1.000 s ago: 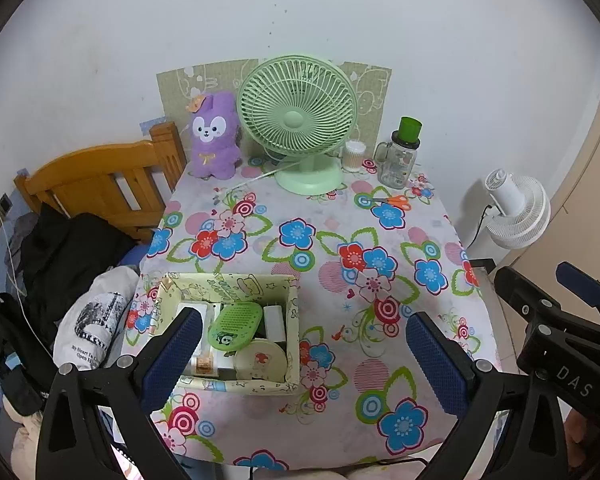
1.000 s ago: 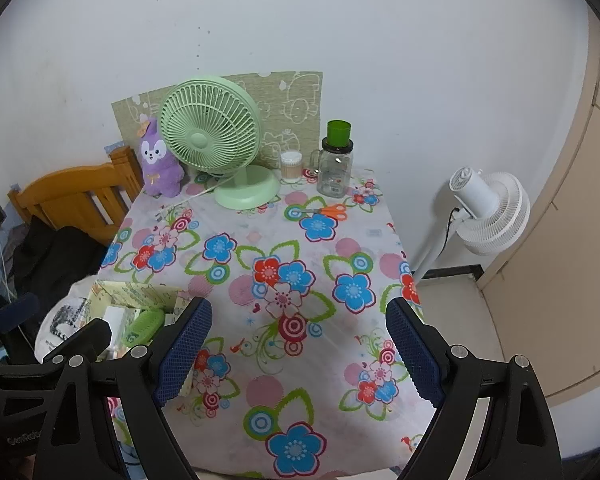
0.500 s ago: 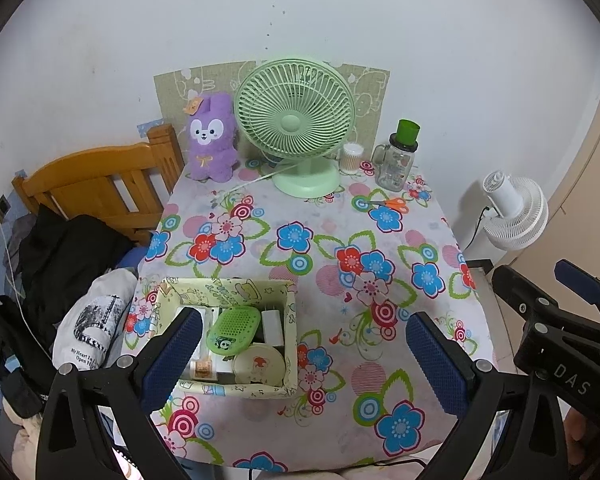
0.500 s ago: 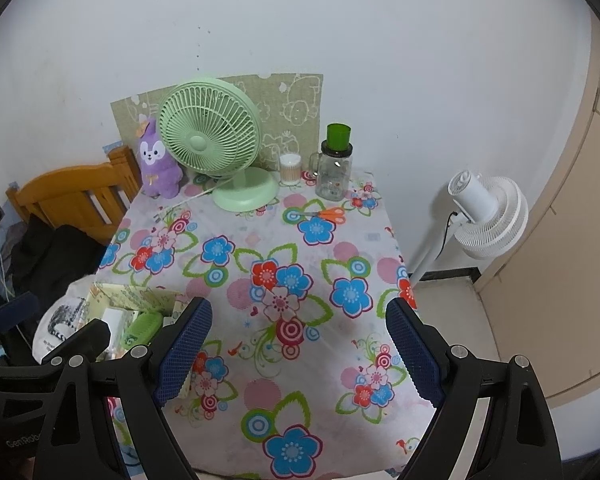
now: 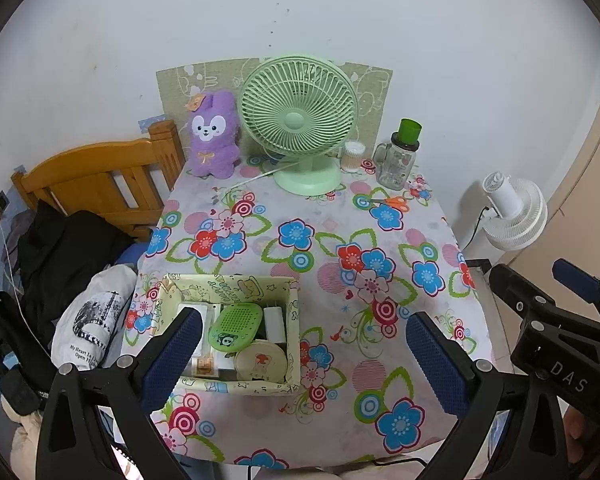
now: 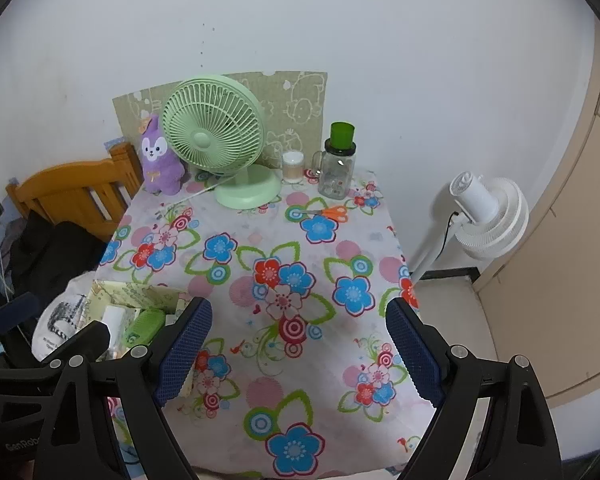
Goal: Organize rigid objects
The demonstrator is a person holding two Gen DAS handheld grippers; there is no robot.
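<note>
Well, nothing has changed: both tools, left tool point(image 5: 300, 354) and right tool point(image 6: 300, 354), hang apart, empty; the box point(image 5: 228, 330) of items sits just under the left one, apparently filled.

A desk point(image 5: 260, 248) covered with a white cloth printed with bright flowers stood against a white wall. At its far edge a pale green round-grilled desk fan point(image 5: 299, 120) stood between a purple plush rabbit point(image 5: 213, 136) and a small clear jar of cotton swabs point(image 5: 352, 156). Right of the jar stood a clear glass mug with a green lid point(image 5: 398, 156), and orange-handled scissors point(image 5: 390, 201) lay before it. A wooden bed headboard point(image 5: 100, 176) rose left of the desk; a white floor fan point(image 6: 488, 216) stood to the right.
</note>
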